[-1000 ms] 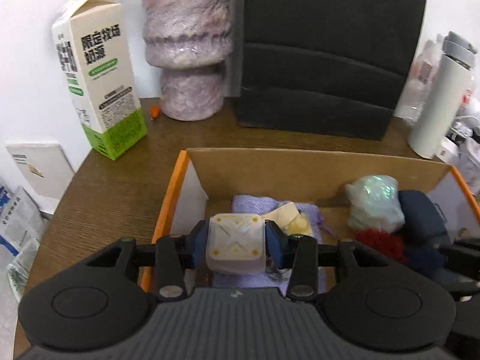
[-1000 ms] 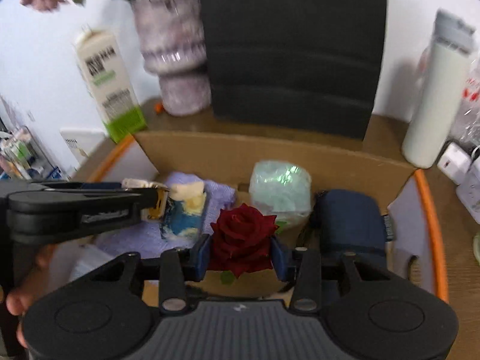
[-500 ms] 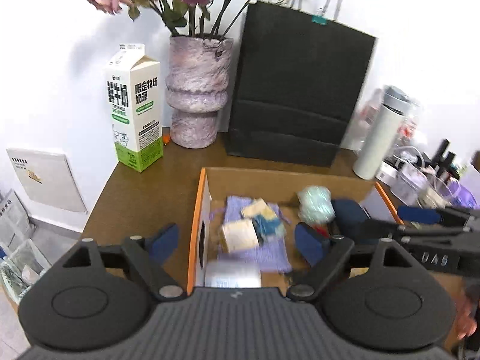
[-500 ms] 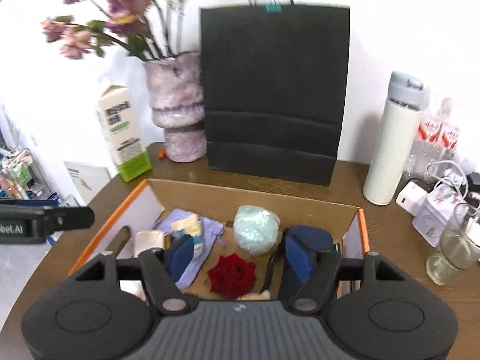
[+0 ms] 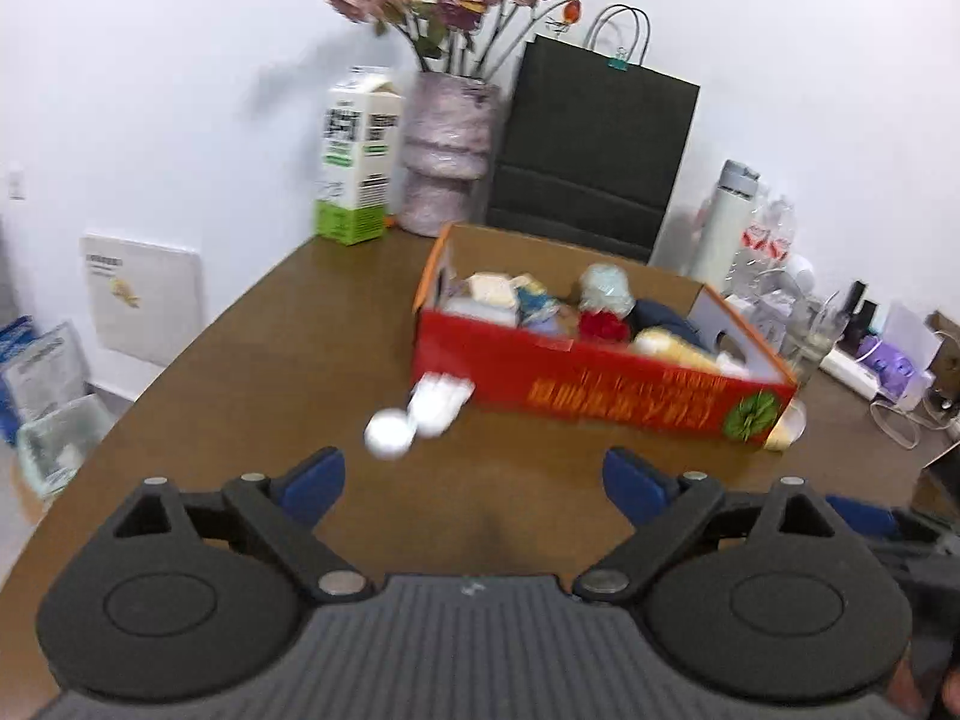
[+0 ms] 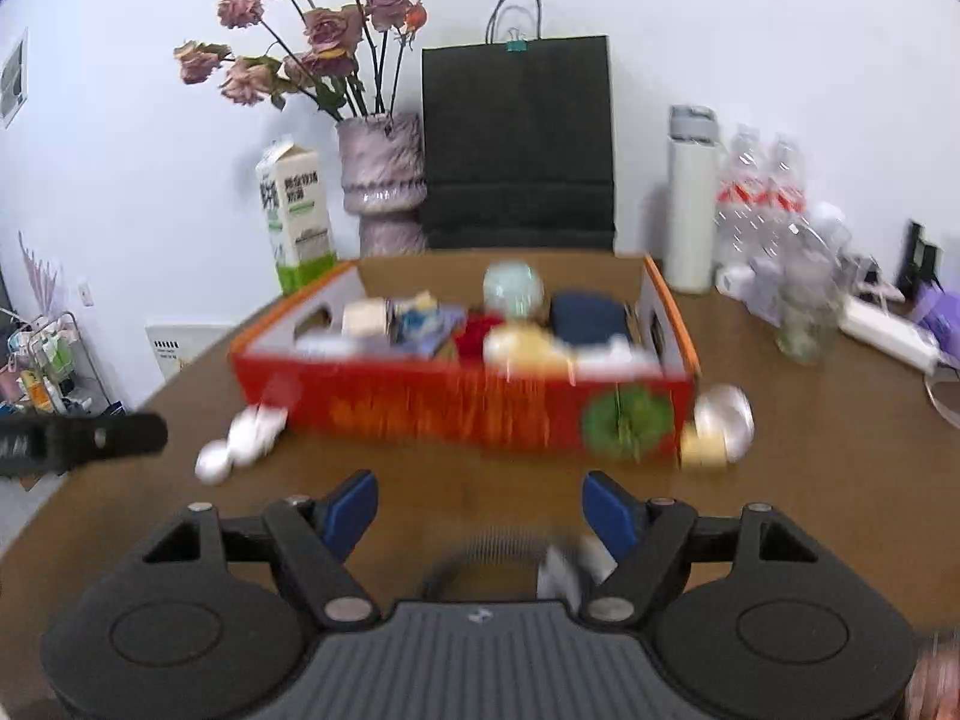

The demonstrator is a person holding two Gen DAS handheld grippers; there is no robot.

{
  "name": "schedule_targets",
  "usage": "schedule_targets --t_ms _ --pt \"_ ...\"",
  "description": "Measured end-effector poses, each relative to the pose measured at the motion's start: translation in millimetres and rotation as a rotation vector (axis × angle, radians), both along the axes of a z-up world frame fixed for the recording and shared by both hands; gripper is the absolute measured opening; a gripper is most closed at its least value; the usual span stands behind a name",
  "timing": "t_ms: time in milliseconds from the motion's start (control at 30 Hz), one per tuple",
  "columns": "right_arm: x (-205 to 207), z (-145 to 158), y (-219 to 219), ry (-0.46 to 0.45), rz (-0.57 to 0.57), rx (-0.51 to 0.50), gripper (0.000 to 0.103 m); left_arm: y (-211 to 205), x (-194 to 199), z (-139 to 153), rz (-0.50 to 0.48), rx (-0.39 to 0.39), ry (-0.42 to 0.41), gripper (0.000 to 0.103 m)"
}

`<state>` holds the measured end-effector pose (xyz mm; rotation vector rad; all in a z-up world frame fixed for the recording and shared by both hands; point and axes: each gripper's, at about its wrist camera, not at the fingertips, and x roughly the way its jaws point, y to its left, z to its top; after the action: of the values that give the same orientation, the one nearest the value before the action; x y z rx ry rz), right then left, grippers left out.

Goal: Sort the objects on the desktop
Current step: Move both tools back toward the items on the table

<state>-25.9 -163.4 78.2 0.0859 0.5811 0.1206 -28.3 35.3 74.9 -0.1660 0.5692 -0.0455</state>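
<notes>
Red box beyond parted jaws

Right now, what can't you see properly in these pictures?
- Box lettering: blurred in both views.
- White things left of the box: blurred in both views; can't say what they are.
- Round thing at the box's right corner: half hidden in left view, blurred in right.
- Box bottom: hidden by its front wall.
</notes>
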Motion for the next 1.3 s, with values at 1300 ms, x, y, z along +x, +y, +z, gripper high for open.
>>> schedule_targets --t_ms 1300 --pt "-82.7 -8.7 42.2 -0.114 0.156 -0.118 0.086 -1.1 -56.7 -33.2 0.004 0.111 0.018 0.094"
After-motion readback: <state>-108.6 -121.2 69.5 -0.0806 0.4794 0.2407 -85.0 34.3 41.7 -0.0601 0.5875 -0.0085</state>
